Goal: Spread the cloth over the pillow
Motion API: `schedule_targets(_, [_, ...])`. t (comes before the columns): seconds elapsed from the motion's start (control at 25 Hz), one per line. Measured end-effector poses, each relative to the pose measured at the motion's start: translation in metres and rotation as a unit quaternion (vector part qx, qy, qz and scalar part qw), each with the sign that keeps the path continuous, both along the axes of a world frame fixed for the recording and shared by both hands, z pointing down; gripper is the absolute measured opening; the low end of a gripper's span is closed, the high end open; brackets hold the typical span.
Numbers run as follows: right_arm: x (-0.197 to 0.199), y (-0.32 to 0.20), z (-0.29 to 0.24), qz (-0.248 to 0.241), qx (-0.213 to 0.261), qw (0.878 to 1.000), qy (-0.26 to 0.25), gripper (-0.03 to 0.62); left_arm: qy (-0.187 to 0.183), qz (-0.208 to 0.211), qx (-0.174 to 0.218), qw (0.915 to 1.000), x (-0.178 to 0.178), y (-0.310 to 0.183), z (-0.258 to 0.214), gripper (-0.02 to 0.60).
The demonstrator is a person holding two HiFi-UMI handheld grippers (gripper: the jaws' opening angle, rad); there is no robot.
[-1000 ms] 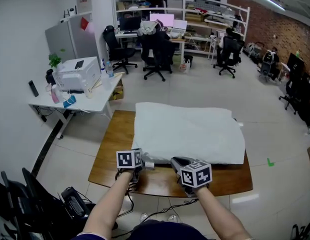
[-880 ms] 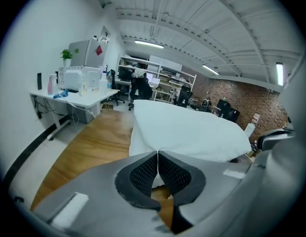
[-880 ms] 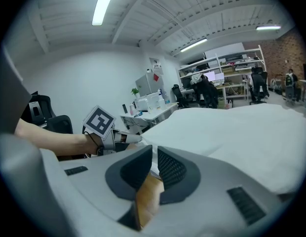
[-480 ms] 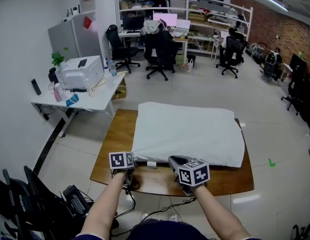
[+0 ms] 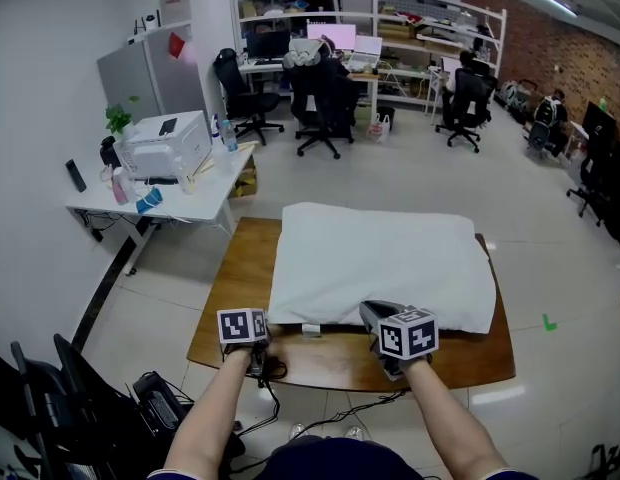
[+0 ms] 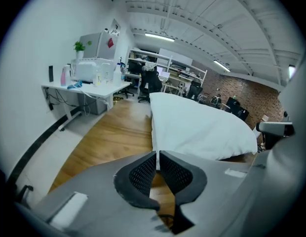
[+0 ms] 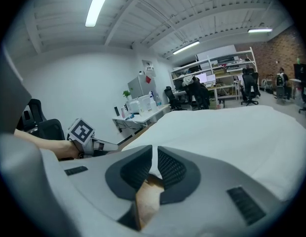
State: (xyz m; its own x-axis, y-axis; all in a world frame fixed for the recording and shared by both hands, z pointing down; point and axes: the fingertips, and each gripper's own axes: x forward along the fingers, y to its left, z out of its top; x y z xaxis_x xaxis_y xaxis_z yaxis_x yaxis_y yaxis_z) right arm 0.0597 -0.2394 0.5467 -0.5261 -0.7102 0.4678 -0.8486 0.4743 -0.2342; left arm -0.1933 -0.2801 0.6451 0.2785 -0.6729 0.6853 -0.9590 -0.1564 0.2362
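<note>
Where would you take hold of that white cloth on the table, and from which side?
Take the white cloth by its near edge, close to a corner, coming in from the front side of the wooden table. That edge looks thin and free, so probably easy to pinch; the middle lies smooth, with no fold to catch.

- Up close, the right tongs (image 7: 154, 156) fill the bottom of the frame, their dark ribbed jaws pressed together on a thin edge of white cloth (image 7: 232, 142).
- The cloth swells away to the right in a broad, smooth mound.
- Brown wooden worktop (image 7: 149, 199) shows below the jaws.
- A person's bare forearm (image 7: 39, 143) reaches in from the left.
- Far behind stand a white desk (image 7: 143, 114), shelving (image 7: 219, 75) and office chairs.
</note>
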Motion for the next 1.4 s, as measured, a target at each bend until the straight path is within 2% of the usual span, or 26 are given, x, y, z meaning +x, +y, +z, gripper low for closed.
schedule_targets(0.16, [0.006, -0.015, -0.007, 0.006, 0.010, 1.000, -0.001, 0.029, -0.022, 0.002, 0.032, 0.9993, -0.005, 0.000, -0.029, 0.026])
schedule_targets(0.28, [0.004, -0.026, -0.019, 0.000, 0.027, 1.000, 0.001, 0.029, -0.017, 0.009, 0.065, 0.9977, 0.006, -0.006, -0.062, 0.026])
schedule_targets(0.44, [0.000, -0.036, -0.046, -0.003, 0.064, 0.998, -0.020, 0.032, 0.002, 0.053, 0.126, 0.9906, 0.049, -0.015, -0.119, 0.026])
schedule_targets(0.56, [0.000, -0.043, -0.068, -0.001, 0.097, 0.995, -0.022, 0.000, 0.020, 0.095, 0.166, 0.9813, 0.091, -0.020, -0.155, 0.026])
schedule_targets(0.64, [0.003, -0.047, -0.081, 0.004, 0.115, 0.993, -0.016, 0.000, 0.045, 0.121, 0.183, 0.9748, 0.119, -0.023, -0.172, 0.026])
schedule_targets(0.76, [0.007, -0.051, -0.095, 0.011, 0.128, 0.992, -0.014, 0.000, 0.077, 0.156, 0.189, 0.9665, 0.159, -0.024, -0.185, 0.026])
schedule_targets(1.0, [0.021, -0.050, -0.118, 0.034, 0.147, 0.988, -0.032, 0.000, 0.093, 0.221, 0.208, 0.9483, 0.215, -0.022, -0.200, 0.026])
schedule_targets(1.4, [0.039, -0.052, -0.120, 0.054, 0.148, 0.987, -0.027, 0.000, 0.106, 0.236, 0.202, 0.9444, 0.234, -0.028, -0.200, 0.026])
